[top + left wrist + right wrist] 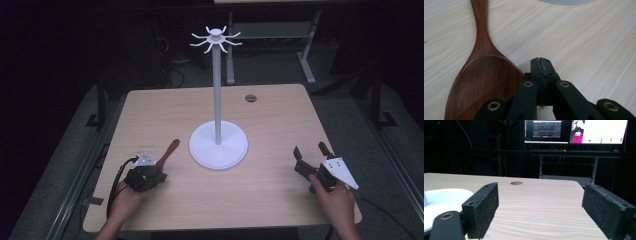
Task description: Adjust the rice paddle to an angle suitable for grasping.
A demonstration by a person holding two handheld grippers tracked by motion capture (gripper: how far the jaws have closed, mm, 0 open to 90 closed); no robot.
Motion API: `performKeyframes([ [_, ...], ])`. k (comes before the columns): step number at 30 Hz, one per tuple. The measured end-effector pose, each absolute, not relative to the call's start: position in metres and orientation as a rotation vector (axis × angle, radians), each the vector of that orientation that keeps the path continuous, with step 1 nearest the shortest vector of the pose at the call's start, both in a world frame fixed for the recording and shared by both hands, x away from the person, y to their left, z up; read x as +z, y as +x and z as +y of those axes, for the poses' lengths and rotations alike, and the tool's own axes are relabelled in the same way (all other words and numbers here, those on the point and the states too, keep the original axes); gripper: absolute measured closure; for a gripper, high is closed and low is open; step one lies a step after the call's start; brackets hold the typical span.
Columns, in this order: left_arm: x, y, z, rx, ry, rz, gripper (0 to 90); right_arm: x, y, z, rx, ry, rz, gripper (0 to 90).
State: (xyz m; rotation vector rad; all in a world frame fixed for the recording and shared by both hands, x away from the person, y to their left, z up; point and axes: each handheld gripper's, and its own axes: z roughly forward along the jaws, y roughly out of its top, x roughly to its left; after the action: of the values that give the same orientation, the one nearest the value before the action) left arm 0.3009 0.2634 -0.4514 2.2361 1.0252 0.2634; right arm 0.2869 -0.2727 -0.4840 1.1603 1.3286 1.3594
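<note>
A dark wooden spoon (167,152) lies flat on the table left of a white hook stand (218,90). The stand has a round base (200,150) and a ring of hooks on top. In the left gripper view the spoon's bowl (484,85) lies just left of my left gripper (541,65). That gripper is shut, its jaws pressed together on nothing. From above, my left gripper (159,176) rests at the spoon's bowl end. My right gripper (311,152) stands open over bare table, right of the stand, with nothing between its fingers (482,207).
The wooden table (280,200) has a round cable hole (250,98) at the back right. The stand's white base (446,200) shows at the left of the right gripper view. Lit monitors (574,131) and desk frames stand in the dark beyond the far edge.
</note>
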Motion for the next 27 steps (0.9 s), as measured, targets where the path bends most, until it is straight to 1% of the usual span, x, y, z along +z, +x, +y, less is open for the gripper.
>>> performKeyframes([
  [9,-0.447,0.301,0.278,0.304,2.204,1.036,89.8,-0.484,0.287,-0.273,1.36,1.159,1.329,13.2],
  [14,-0.448,0.3,0.28,0.29,2.204,1.044,89.8,-0.484,0.287,-0.273,1.361,1.162,1.329,13.2],
  [19,-0.448,0.298,0.278,0.316,2.238,1.028,89.8,-0.484,0.287,-0.273,1.36,1.159,1.329,13.2],
  [23,-0.449,0.299,0.281,0.349,2.252,1.056,89.8,-0.484,0.287,-0.273,1.361,1.162,1.329,13.2],
  [27,-0.45,0.301,0.287,0.355,2.257,1.07,89.8,-0.484,0.287,-0.273,1.361,1.161,1.329,13.2],
])
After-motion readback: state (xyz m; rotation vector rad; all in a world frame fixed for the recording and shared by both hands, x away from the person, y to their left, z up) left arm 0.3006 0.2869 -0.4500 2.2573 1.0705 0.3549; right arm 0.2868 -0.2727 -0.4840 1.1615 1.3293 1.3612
